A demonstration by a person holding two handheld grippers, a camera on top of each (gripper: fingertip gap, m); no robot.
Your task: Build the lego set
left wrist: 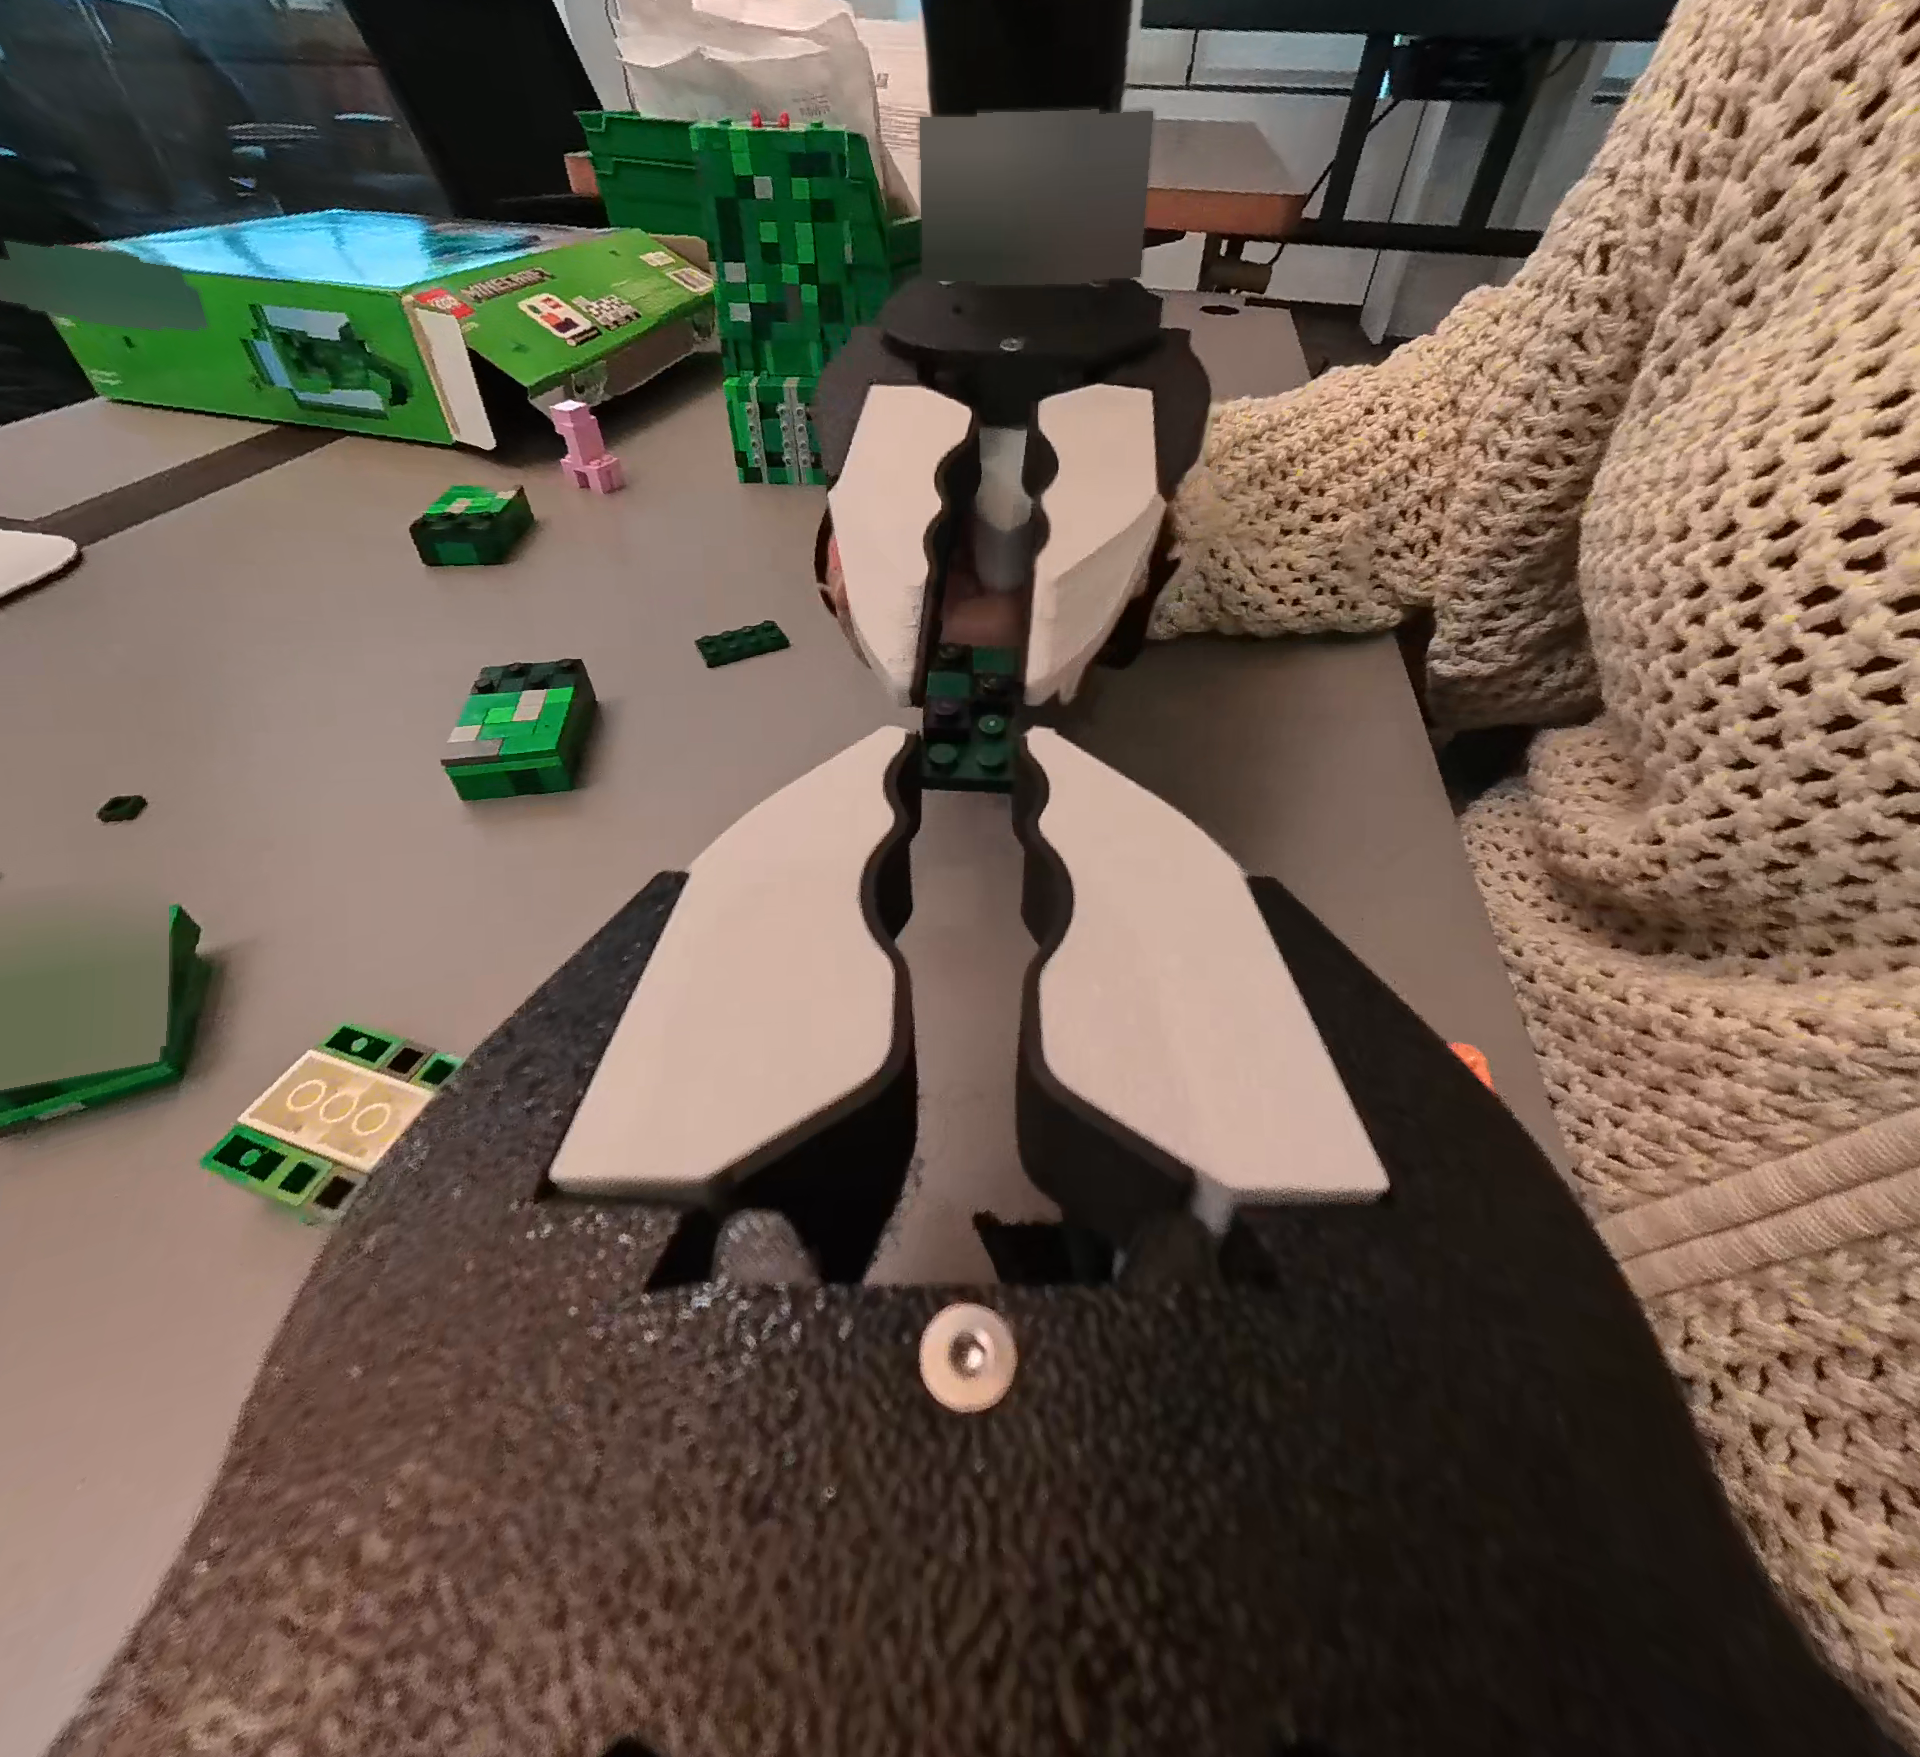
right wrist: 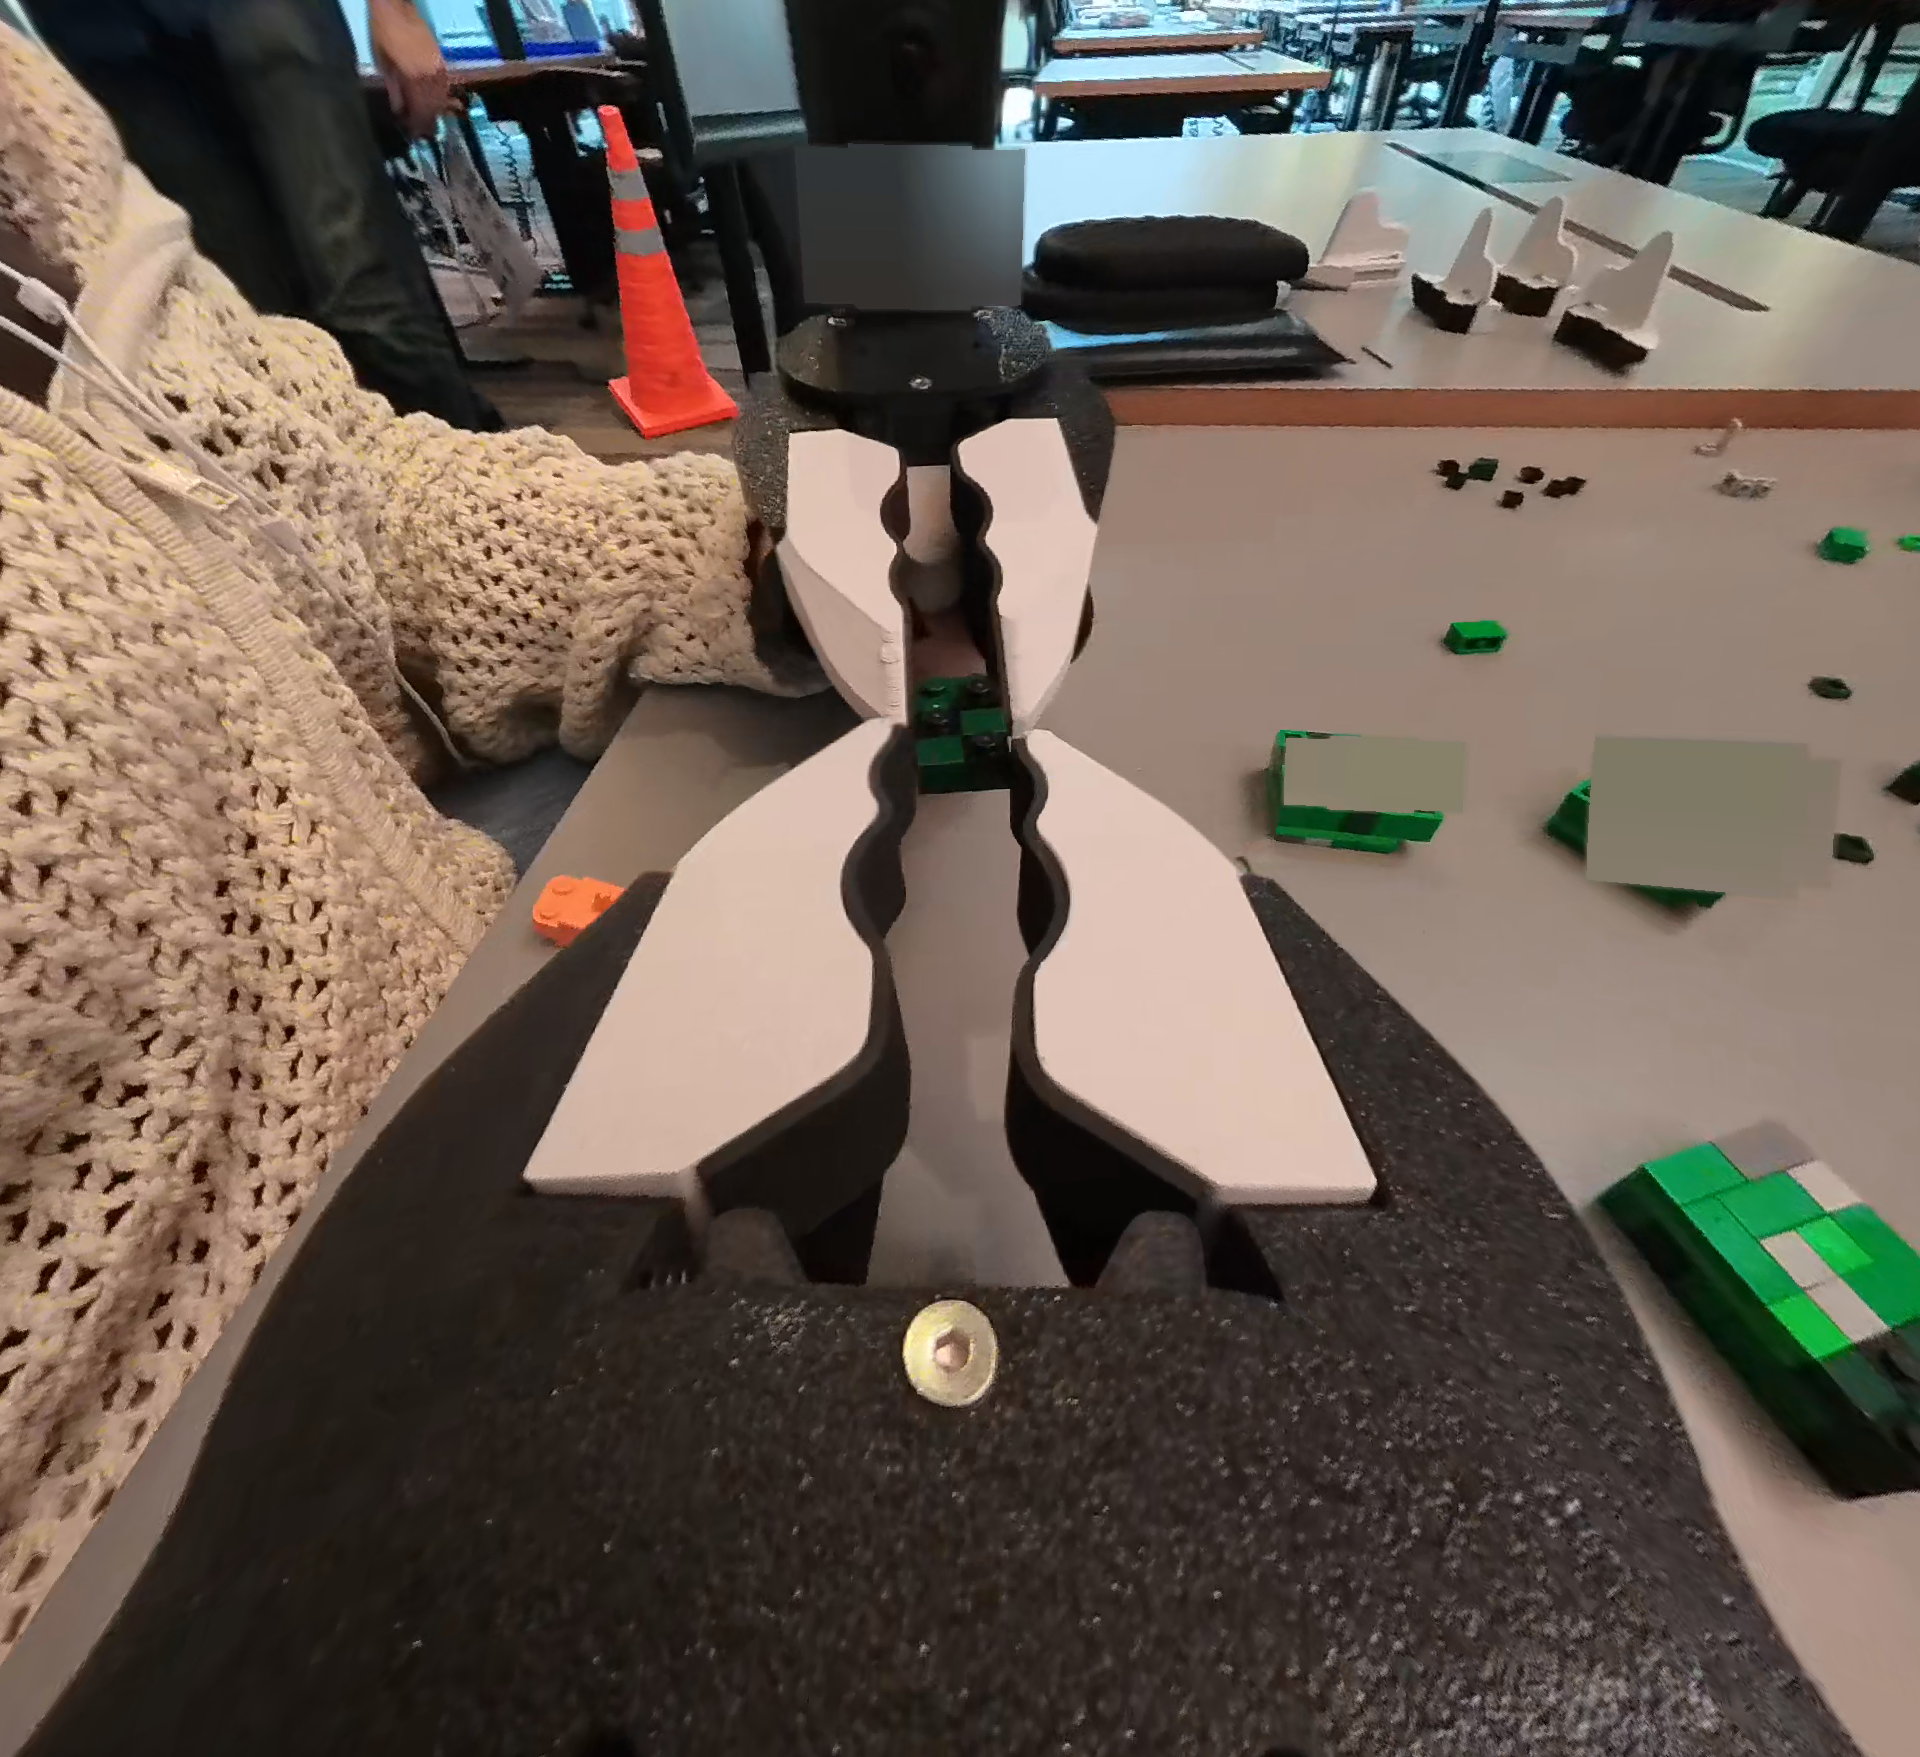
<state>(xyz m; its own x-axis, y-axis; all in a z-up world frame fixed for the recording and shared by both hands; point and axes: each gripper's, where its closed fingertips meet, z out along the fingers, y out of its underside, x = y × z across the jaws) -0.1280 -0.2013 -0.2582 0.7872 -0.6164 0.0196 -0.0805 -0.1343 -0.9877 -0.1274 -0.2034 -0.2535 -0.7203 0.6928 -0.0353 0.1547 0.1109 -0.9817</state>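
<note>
Holding one small green brick stack (left wrist: 968,739) between both grippers, nose to nose, just above the table (left wrist: 312,668) edge near the person's knit sleeve (left wrist: 1455,502).

Left gripper (left wrist: 966,762): tips pinch the near end of the stack, jaws closed onto it. Right gripper (right wrist: 964,751): same from the opposite end, closed onto the stack's other half. In each wrist view the far gripper's tips reach the stack too, so grip is 2-sided, w/ the stack as a bridge between them.

Handling (judgement): stack is light, rigid, hard plastic, smooth on the sides; studs on top. Likely to slip or twist if pinched on a corner. Best hold = flat side walls, low on each half, tips square to the faces. Stud joints can pop apart if bent, so push straight, no levering. Step looks like pressing or separating two halves; can't tell which.

Nearby, left view: tiled plate (left wrist: 332,1120), green block (left wrist: 520,728) w/ grey tiles, dark plate (left wrist: 740,642). Farther: second block (left wrist: 473,523), pink figure (left wrist: 584,448), tall green build (left wrist: 784,294), box (left wrist: 343,315).

Right view: orange piece (right wrist: 569,907) at table edge, loose green bits (right wrist: 1473,635) mid-table, traffic cone (right wrist: 655,284) on the floor beyond.
</note>
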